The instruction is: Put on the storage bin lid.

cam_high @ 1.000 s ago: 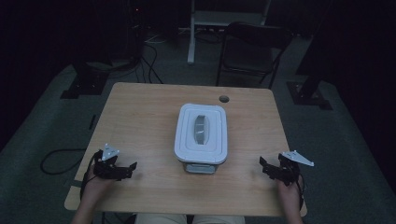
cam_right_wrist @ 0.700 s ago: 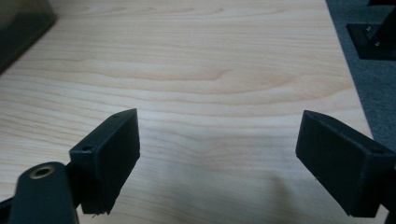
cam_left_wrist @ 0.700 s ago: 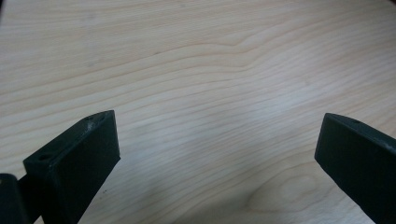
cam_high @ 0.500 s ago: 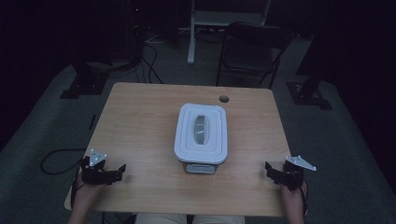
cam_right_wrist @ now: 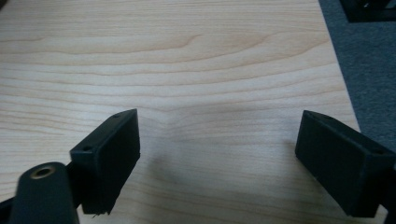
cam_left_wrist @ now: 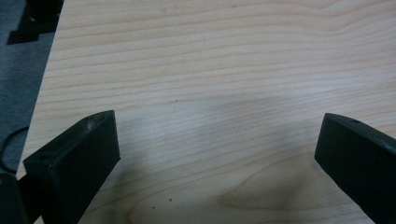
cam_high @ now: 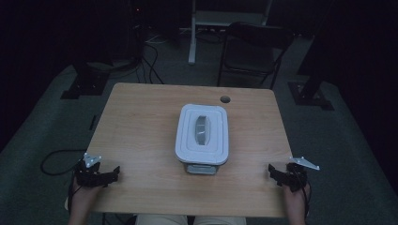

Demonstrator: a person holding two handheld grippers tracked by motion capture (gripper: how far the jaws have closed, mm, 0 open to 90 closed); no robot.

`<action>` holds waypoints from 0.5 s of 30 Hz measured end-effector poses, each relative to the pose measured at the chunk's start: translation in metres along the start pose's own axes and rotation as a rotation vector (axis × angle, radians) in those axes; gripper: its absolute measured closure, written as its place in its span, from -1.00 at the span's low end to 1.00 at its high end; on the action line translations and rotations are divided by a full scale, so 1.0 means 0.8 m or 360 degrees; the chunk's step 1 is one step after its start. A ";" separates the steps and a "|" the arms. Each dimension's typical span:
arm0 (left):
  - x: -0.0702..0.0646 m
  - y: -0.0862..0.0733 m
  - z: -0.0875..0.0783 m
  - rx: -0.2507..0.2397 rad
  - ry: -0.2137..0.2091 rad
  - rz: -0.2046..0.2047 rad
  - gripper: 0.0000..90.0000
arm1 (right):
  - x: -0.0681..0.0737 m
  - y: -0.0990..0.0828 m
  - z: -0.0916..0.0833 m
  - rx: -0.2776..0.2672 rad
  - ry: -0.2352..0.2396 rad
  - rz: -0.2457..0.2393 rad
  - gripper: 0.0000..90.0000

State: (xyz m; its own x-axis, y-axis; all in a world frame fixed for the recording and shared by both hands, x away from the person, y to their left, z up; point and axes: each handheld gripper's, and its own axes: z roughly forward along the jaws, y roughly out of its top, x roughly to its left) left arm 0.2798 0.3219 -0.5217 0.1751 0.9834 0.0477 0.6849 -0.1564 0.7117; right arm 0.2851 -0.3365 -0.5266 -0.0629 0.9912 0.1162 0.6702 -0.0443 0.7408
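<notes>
A white lidded container (cam_high: 202, 134) with a grey handle on its lid stands at the middle of the wooden table (cam_high: 141, 122). My left gripper (cam_high: 104, 176) rests at the table's front left corner, far from the container. My right gripper (cam_high: 280, 173) sits at the front right corner. In the left gripper view the left gripper (cam_left_wrist: 219, 149) has its jaws wide apart over bare wood. In the right gripper view the right gripper (cam_right_wrist: 219, 149) is equally wide, nothing between its fingers.
A round cable hole (cam_high: 225, 99) lies near the table's far edge. Behind the table stand a dark chair (cam_high: 256, 51) and a white stand (cam_high: 192, 33). Cables (cam_high: 51, 157) trail on the grey floor at left. The table's left edge (cam_left_wrist: 44, 88) is close to my left gripper.
Both grippers have drawn back toward the table's front corners, the left one outward to the left and the right one slightly toward the front edge. The container has not moved.
</notes>
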 end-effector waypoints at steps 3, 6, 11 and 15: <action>0.001 -0.001 0.002 0.0033 0.0026 -0.0010 -0.98 | 0.004 0.000 0.001 0.0015 -0.0039 -0.0034 -0.69; 0.003 -0.001 0.003 0.0041 0.0034 -0.0039 -0.98 | 0.010 0.001 0.004 0.0044 -0.0093 -0.0106 -0.70; 0.005 0.001 0.005 0.0061 0.0007 -0.0101 -0.98 | 0.012 0.001 0.005 0.0053 -0.0098 -0.0133 -0.70; 0.005 0.002 0.006 0.0060 0.0005 -0.0097 -0.98 | 0.012 0.001 0.005 0.0054 -0.0092 -0.0139 -0.71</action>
State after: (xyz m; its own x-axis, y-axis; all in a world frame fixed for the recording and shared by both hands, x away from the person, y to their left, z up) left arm 0.2850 0.3252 -0.5242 0.1299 0.9915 0.0076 0.7205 -0.0996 0.6863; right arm 0.2881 -0.3262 -0.5275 -0.0803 0.9967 0.0134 0.6889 0.0458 0.7234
